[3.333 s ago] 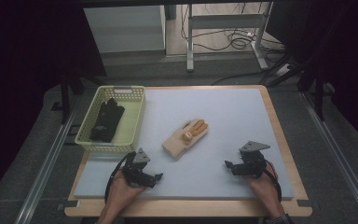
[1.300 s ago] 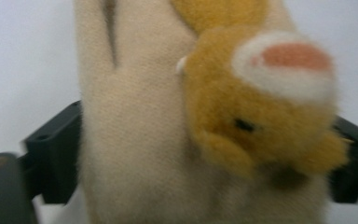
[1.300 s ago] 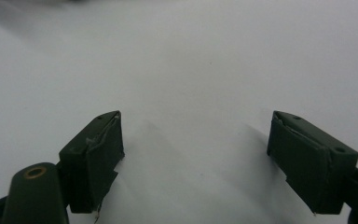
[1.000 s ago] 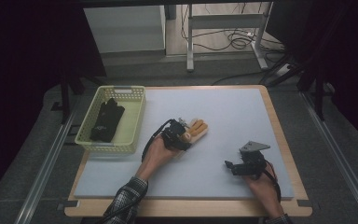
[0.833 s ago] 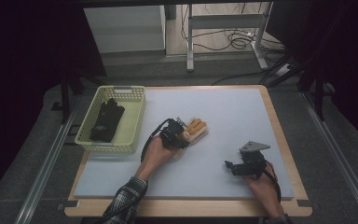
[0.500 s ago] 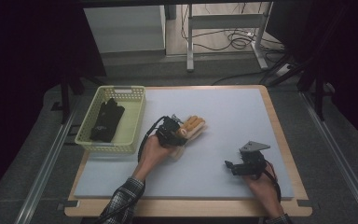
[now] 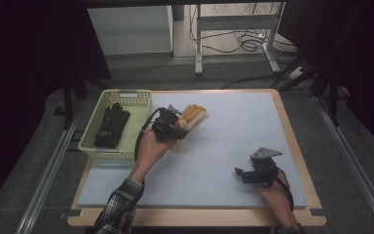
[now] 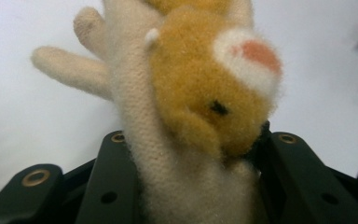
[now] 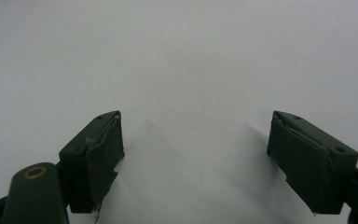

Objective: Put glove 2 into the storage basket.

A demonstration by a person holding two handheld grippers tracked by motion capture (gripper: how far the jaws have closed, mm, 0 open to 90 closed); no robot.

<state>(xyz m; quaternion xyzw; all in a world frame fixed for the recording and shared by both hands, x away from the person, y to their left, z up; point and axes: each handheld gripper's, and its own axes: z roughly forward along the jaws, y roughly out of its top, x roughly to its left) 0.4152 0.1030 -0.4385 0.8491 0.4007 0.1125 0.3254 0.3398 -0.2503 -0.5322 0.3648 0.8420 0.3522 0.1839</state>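
Left gripper (image 7: 168,124) has its fingers (image 8: 116,186) pinching the glove (image 7: 191,119), a cream knitted one with an orange plush animal face on it. The fingers have just been closing, and the glove sits squarely between them. In the left gripper view the cuff end is squeezed between the two black fingers, with the plush face (image 8: 214,88) bulging out above them and the cream glove digits fanning off to the upper left. From the high view the glove sits at the gripper's tip, over the pale blue mat (image 7: 233,146) on the bench (image 7: 297,161), just beside the right wall of the yellow-green basket (image 7: 139,105). Whether the far end of the glove touches the mat I can't tell. The basket holds a dark item (image 7: 112,126), looks like black fabric, lying lengthwise; too dim to say more. The left hand (image 7: 148,148) reaches in from the bottom with a plaid sleeve (image 7: 119,204), and a cable loops off the gripper near the basket. Right gripper (image 7: 255,171) is low on the mat at the near right, well apart from the glove, with the grey three-cornered plate on top. Its fingers (image 9: 95,158) are spread wide in the right gripper view, with bare mat between them. Right hand (image 7: 275,192) is behind it, near the front edge of the bench.
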